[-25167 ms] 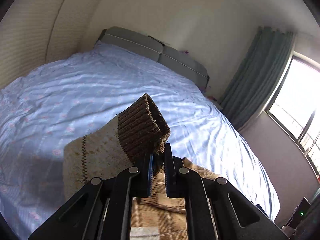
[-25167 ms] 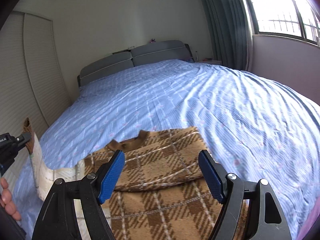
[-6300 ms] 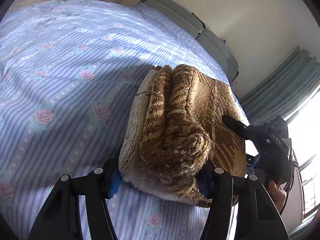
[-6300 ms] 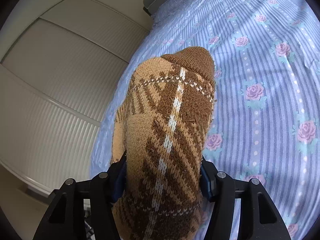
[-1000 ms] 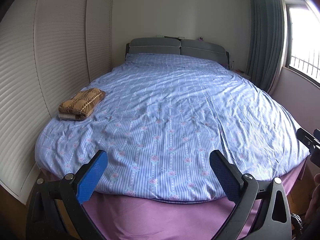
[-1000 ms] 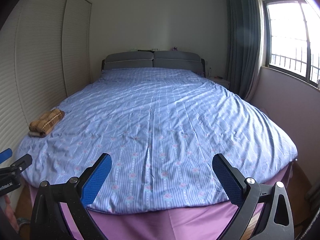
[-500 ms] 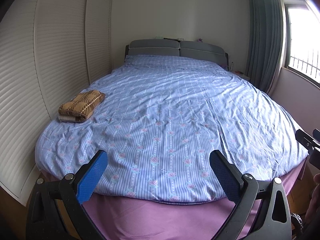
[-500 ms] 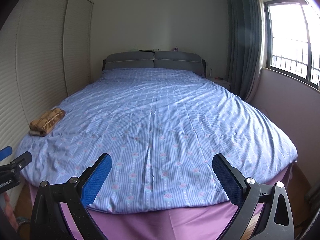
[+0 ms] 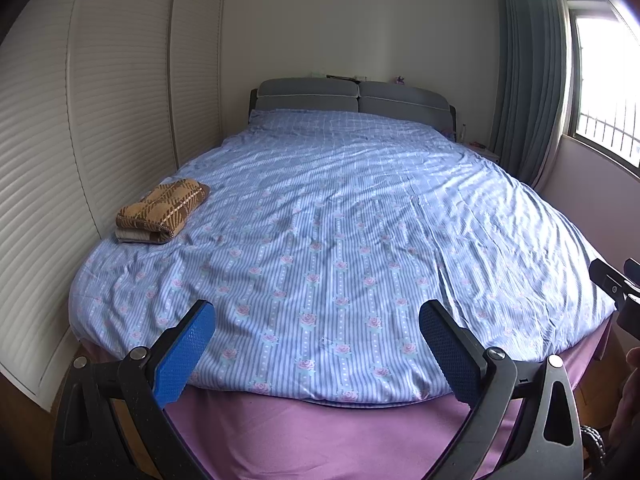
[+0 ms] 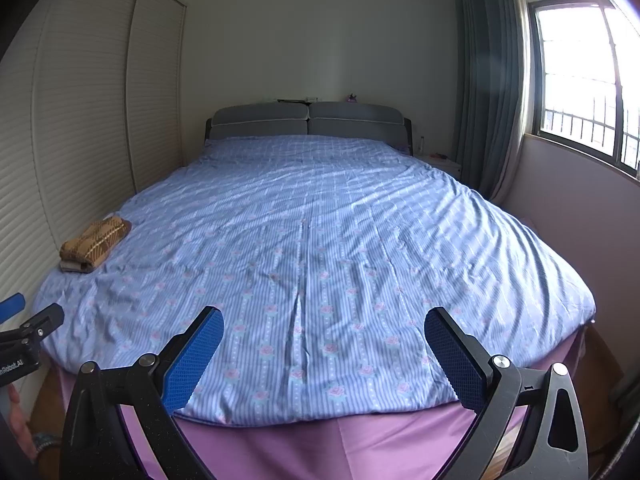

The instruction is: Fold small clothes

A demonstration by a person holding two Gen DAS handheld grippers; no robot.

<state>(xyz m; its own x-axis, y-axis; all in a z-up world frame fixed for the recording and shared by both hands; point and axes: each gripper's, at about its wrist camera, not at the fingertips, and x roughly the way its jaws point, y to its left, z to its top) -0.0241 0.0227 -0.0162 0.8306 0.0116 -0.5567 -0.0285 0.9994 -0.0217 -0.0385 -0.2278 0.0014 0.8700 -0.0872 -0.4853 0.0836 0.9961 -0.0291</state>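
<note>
Left wrist view: the left gripper (image 9: 316, 320) is held with its jaws spread wide, and nothing is gripped between the blue pads (image 9: 182, 354). It is pointed along the length of a bed (image 9: 340, 240), from beyond the foot end, well apart from any clothing. A folded brown plaid sweater (image 9: 162, 210) is seen far ahead and to the left of the gripper, resting flat on the blue rose-patterned bedspread (image 9: 360, 208) close to that edge of the bed, beside the slatted wardrobe doors (image 9: 100, 120). A cream layer is visible at the bottom of the folded bundle. A purple sheet (image 9: 320, 432) is seen directly below and ahead of the fingers, hanging under the bedspread's hem. Part of the right gripper (image 9: 618, 286) is caught at the far right edge of this view.

In the right wrist view, the right gripper (image 10: 324, 334) is likewise spread wide and is closed on nothing. The same folded sweater (image 10: 94, 244) is seen far ahead and well to the left of it. A grey headboard (image 10: 308, 120) is seen straight ahead at the far end, and a curtain (image 10: 486, 92) and window (image 10: 588, 84) are seen ahead on the right. The tip of the left gripper (image 10: 30, 326) and part of a hand (image 10: 18, 424) are seen at the lower left edge.
</note>
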